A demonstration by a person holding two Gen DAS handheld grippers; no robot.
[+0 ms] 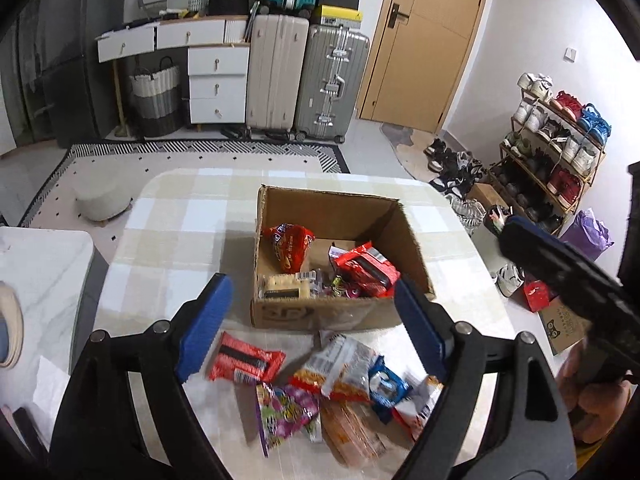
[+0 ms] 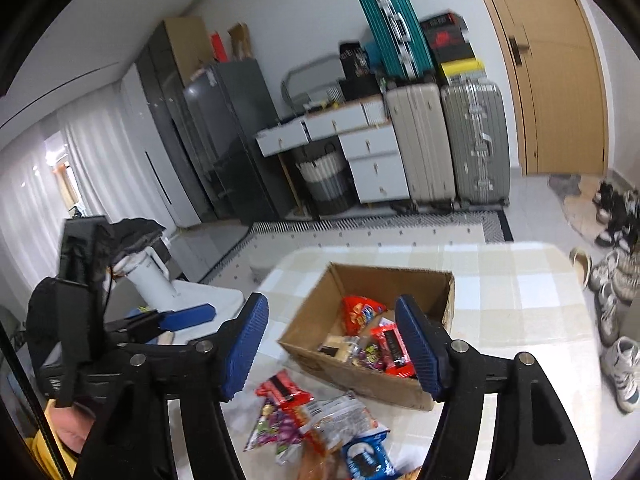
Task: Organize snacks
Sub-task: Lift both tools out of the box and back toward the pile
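Both the left gripper and right gripper hang with jaws apart and empty above loose snack packets near the cardboard box; bare checked table lies left, while only the right view shows a fridge

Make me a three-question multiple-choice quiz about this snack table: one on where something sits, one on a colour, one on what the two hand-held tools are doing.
1. Where is the cardboard box?
A. on the checked table
B. on the floor
C. on the shoe rack

2. What colour are the pads on the fingers?
A. yellow
B. blue
C. white

3. What do the left gripper and right gripper hold?
A. a packet each
B. one packet together
C. nothing, both open

Answers: 1 A, the box stands on the tablecloth beyond the loose snacks. 2 B, blue ribbed pads show in both views. 3 C, each gap is empty.
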